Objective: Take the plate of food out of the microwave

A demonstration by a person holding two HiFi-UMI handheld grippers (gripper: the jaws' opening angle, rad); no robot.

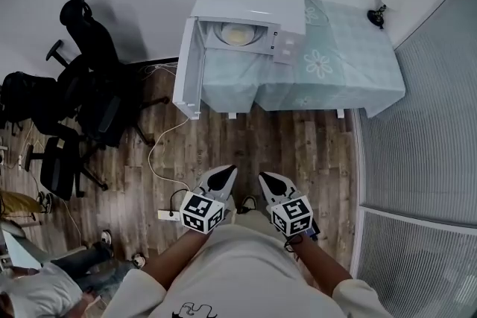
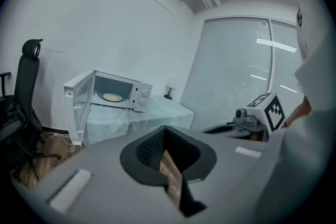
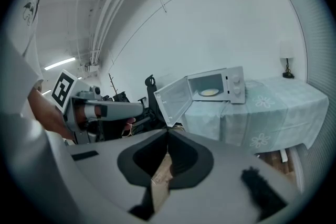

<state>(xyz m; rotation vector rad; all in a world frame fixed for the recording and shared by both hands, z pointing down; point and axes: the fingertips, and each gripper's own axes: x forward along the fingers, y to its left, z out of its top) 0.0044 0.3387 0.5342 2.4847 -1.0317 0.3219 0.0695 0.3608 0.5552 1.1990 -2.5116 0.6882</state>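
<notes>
A white microwave [image 1: 250,15] stands on a table [image 1: 350,63] covered with pale green cloth, its door [image 1: 188,71] swung wide open to the left. Inside lies a plate of pale yellow food [image 1: 237,33], which also shows in the left gripper view as the plate [image 2: 112,96] and in the right gripper view as the plate [image 3: 209,92]. Both grippers hang low in front of the person, far from the microwave, over the wooden floor. The left gripper [image 1: 229,170] [image 2: 165,127] has its tips together with nothing between them. Beside it, the right gripper [image 1: 264,176] [image 3: 168,131] is likewise shut and empty.
Black office chairs [image 1: 89,86] crowd the left side near the open door. A power strip with a cable [image 1: 168,214] lies on the floor by the left gripper. A small lamp [image 1: 378,13] stands at the table's far right. Window blinds [image 1: 432,160] run along the right.
</notes>
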